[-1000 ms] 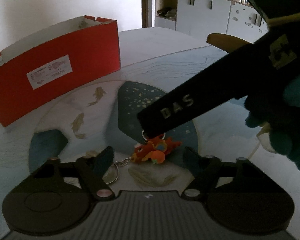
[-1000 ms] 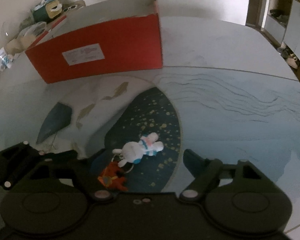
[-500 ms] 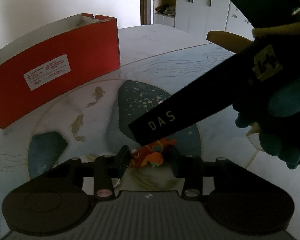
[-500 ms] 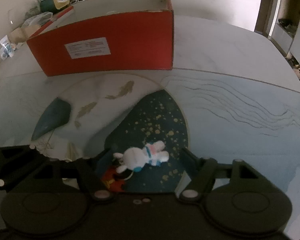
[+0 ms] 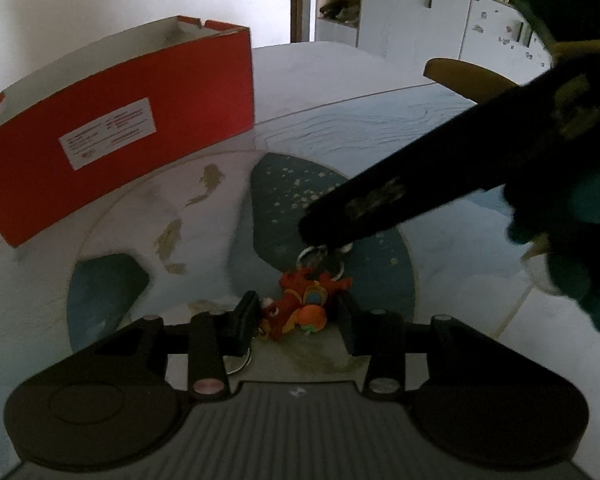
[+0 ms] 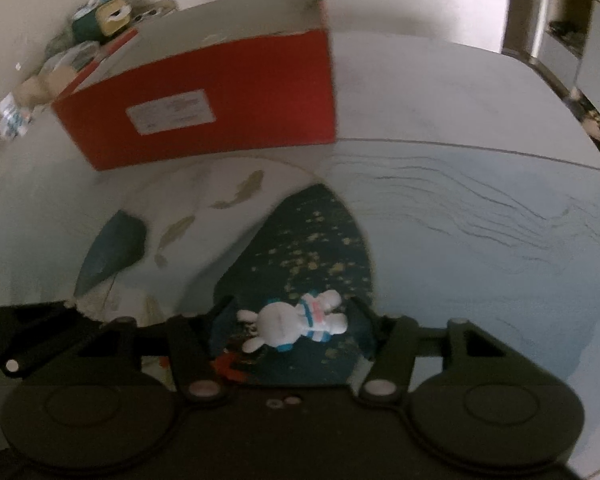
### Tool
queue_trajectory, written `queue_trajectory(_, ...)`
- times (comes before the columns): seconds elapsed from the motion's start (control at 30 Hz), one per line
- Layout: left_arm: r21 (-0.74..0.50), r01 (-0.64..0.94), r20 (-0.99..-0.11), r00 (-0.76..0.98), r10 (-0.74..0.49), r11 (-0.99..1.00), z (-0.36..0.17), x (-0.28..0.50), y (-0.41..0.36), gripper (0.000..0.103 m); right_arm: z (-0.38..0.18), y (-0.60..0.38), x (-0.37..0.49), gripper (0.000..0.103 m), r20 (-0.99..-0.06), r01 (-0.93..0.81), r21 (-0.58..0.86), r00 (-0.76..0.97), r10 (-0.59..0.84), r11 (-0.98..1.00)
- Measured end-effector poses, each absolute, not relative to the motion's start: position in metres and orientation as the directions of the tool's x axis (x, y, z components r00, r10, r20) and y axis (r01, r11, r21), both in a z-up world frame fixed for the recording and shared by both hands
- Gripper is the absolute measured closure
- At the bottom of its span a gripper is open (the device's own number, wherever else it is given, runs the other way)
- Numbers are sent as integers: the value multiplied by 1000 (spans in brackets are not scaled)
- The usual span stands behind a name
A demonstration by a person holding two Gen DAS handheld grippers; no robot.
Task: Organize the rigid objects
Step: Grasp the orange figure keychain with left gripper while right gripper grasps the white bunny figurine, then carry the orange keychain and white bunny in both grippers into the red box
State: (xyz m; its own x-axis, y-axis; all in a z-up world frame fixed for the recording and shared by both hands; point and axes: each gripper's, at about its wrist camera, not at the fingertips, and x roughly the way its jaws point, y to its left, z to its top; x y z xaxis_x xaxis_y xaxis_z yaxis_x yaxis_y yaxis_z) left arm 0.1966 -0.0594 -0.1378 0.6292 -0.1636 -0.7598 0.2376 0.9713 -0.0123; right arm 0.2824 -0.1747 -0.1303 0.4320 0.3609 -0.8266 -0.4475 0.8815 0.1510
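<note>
A small red dragon keychain (image 5: 300, 310) lies on the table between the fingers of my left gripper (image 5: 297, 300), which is shut on it. Its metal ring (image 5: 320, 258) lies just beyond it. A white rabbit figure (image 6: 292, 324) with blue stripes lies on the dark blue patch of the table between the fingers of my right gripper (image 6: 291, 302). Those jaws are closing, and a small gap shows on each side of the rabbit. The red dragon (image 6: 228, 364) peeks out beside the right gripper's left finger. An open red box (image 5: 116, 140) (image 6: 220, 108) stands behind.
The right tool's black body (image 5: 420, 184) and a teal-gloved hand (image 5: 580, 248) cross the left wrist view. Clutter (image 6: 100, 20) sits behind the box by the wall. A wooden chair back (image 5: 464, 76) and white cabinets (image 5: 420, 12) stand past the table's far edge.
My left jaws have drawn in from wide apart onto the red dragon. My right jaws have narrowed around the white rabbit.
</note>
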Motion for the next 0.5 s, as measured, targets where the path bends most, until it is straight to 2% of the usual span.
queue_trajectory(0.2, -15, 210, -772, 619, -145, 978, -133, 194, -49, 62, -117, -194, 275, 44, -814, -415, 192, 439, 381, 889)
queue_trajectory(0.5, -12, 139, -772, 628, -97, 990, -113, 195, -27, 63, -89, -208, 254, 44, -791, -443, 170, 471, 390, 880)
